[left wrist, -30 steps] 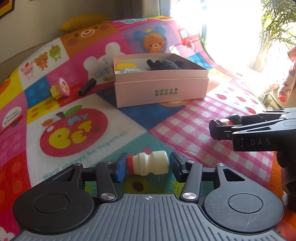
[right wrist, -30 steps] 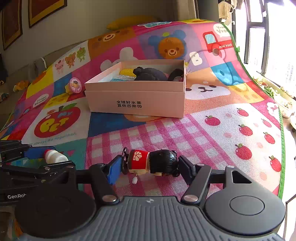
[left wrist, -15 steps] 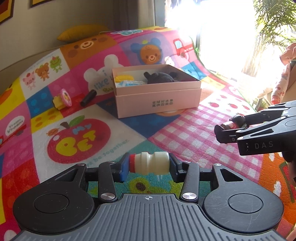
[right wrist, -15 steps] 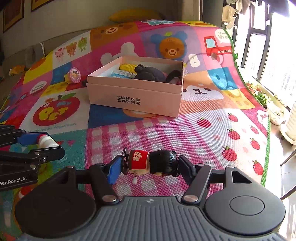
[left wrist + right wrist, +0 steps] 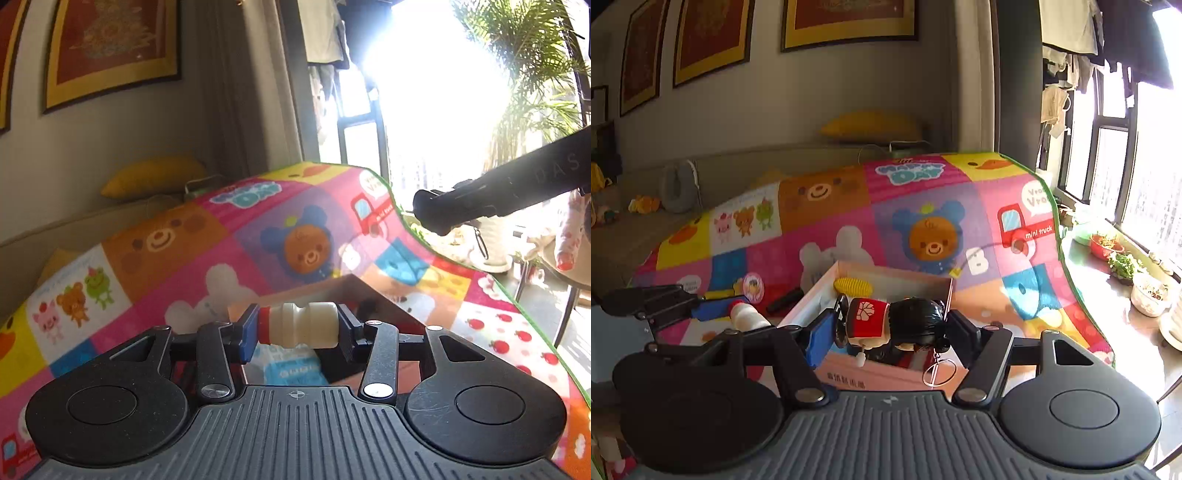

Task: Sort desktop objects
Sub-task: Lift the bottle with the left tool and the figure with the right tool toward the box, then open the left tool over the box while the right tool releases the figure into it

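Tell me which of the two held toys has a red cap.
The small cream plastic bottle in the left gripper. The right gripper holds a black-haired doll in red, with no cap.

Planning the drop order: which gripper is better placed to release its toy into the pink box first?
Probably the right gripper: its doll hangs above the pink box. The left gripper's bottle sits left of it.
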Demonstrator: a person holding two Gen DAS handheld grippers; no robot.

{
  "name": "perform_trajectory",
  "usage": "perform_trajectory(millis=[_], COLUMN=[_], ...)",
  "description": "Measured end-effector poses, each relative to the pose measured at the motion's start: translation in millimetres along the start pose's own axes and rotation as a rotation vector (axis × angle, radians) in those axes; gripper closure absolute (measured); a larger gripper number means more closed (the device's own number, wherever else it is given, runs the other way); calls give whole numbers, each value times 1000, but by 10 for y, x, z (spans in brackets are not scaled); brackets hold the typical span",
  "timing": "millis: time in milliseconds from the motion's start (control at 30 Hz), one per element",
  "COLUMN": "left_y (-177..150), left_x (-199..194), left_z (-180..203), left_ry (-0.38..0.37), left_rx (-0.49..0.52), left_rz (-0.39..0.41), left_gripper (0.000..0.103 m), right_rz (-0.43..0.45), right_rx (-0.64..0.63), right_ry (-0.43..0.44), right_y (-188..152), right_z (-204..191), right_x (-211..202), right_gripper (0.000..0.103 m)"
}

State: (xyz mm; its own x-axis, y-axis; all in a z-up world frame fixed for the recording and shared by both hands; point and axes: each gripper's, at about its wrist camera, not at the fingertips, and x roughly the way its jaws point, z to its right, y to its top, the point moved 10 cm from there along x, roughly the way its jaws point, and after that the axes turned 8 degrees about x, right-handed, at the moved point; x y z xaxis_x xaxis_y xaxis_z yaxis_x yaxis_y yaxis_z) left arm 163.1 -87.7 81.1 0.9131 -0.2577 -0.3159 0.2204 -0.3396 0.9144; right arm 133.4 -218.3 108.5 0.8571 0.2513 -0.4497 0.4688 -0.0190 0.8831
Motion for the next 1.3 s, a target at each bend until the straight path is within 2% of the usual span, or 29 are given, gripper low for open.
perform_trajectory(millis=[67,100,133,167,233,367,500,633,700,767,833,867,933,1033,1167,1300], left_y=[64,36,-30,-111,-312,-842,-1280,-1474,-1509,-1551,-1584,-1593,-1623,-1659,-1650,-1666], left_x=[287,397,471,487,412,216,82,-113,-167,-183,-192,-206,-213,-208,-222,-206], left_z=[-109,-161,-230,-293,-422,-731,-1103,-1379,-1419,-1434,-1467,-1497,-1548,-1588,-1568,-1577], left_ry=[11,12,14,10,7,62,135,234,252,237,203,199,177,152,141,132], left_rx=[-27,-41,-65,-89,-124,-141,-202,-227,-210,-232,-283,-306,-361,-414,-413,-427], left_rz=[2,-13,-34,-49,-65,-159,-235,-214,-187,-166,-159,-149,-135,-132,-116,-121], left_gripper=[43,29,24,22,2,2,1,0,0,0,0,0,0,0,0,0], right_rz=[46,68,80,73,37,-4,-64,-124,-163,-219,-254,-261,-238,-208,-269,-336], right_rx=[28,34,40,49,95,90,86,58,32,-4,-42,-45,-52,-78,12,146], right_ry=[-17,-32,-36,-33,-41,-47,-56,-31,-5,12,-7,-9,-55,-194,-364,-443], right_y=[362,495,621,684,746,643,507,439,377,293,288,323,437,534,407,138], right_z=[19,23,21,20,75,66,-49,-376,-607,-864,-995,-1001,-877,-437,290,752], right_x=[279,418,597,732,1025,1260,1451,1644,1754,1888,1977,1987,1981,2010,2145,2306], right_gripper=[38,34,22,20,20,20,20,20,20,26,50,54,57,57,60,72])
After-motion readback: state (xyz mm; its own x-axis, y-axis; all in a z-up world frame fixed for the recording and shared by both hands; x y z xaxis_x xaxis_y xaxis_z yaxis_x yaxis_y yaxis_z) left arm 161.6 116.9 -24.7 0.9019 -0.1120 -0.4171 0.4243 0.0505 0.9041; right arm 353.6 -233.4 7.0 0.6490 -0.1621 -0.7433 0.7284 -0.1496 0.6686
